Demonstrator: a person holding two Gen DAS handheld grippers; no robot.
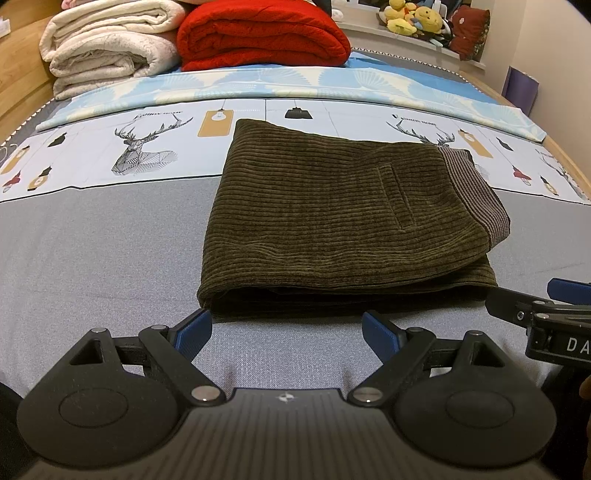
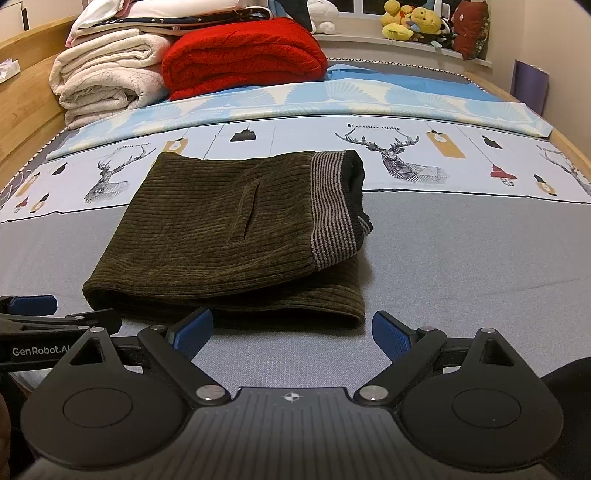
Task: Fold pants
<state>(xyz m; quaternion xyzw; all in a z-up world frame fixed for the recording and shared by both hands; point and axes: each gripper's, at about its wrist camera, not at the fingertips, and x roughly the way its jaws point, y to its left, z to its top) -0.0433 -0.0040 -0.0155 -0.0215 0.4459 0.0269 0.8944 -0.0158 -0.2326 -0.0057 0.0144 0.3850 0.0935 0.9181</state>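
Dark olive corduroy pants [image 1: 332, 214] lie folded into a thick rectangle on the bed, striped waistband [image 1: 476, 192] on the right. In the right wrist view the pants [image 2: 221, 236] sit centre-left, the waistband [image 2: 334, 206] on top. My left gripper [image 1: 286, 332] is open and empty, just short of the fold's near edge. My right gripper [image 2: 291, 332] is open and empty, also just short of the near edge, to the right of the left one. Each gripper shows at the side of the other's view.
The bed [image 1: 92, 258] has a grey cover with a deer-print band. Folded cream blankets [image 1: 107, 44] and a red blanket [image 1: 258, 33] are stacked at the far end. Plush toys [image 2: 417, 22] sit on a sill. A wooden bed frame [image 2: 22, 110] runs along the left.
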